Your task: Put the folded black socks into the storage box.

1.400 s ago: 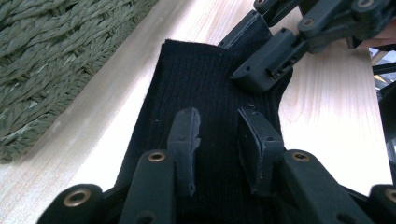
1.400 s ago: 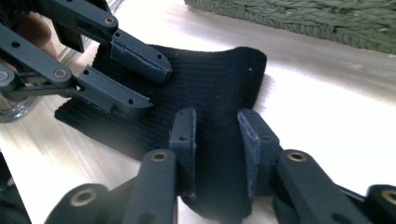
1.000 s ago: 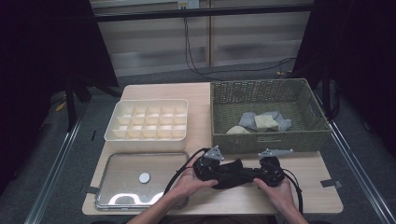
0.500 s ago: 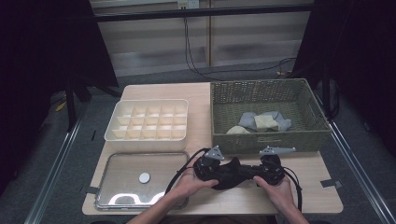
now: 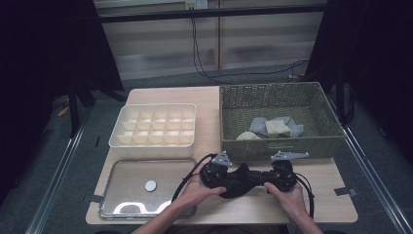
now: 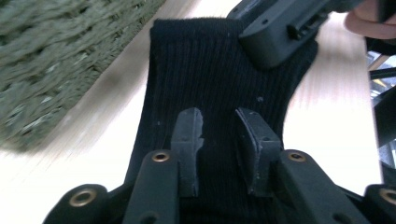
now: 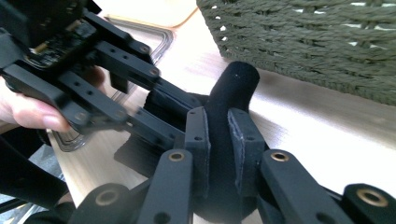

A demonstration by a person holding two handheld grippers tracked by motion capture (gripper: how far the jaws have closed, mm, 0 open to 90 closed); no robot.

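Lab recording bay: black curtains (image 5: 44,73), dangling cables (image 5: 199,53), taped table (image 5: 214,95).

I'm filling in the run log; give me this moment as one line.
held: black sock | left gripper: shut on it | right gripper: shut on it | place: table, before wicker basket

On the wooden counter (image 5: 214,97), the white plastic compartment tray (image 5: 155,124) sits at the back left, with the woven green basket (image 5: 277,141) to its right. Folded cloths (image 5: 272,127) lie in the basket. The clear flat lid (image 5: 141,187) lies before the tray. The black sock (image 5: 241,179) lies before the basket, right of the lid.
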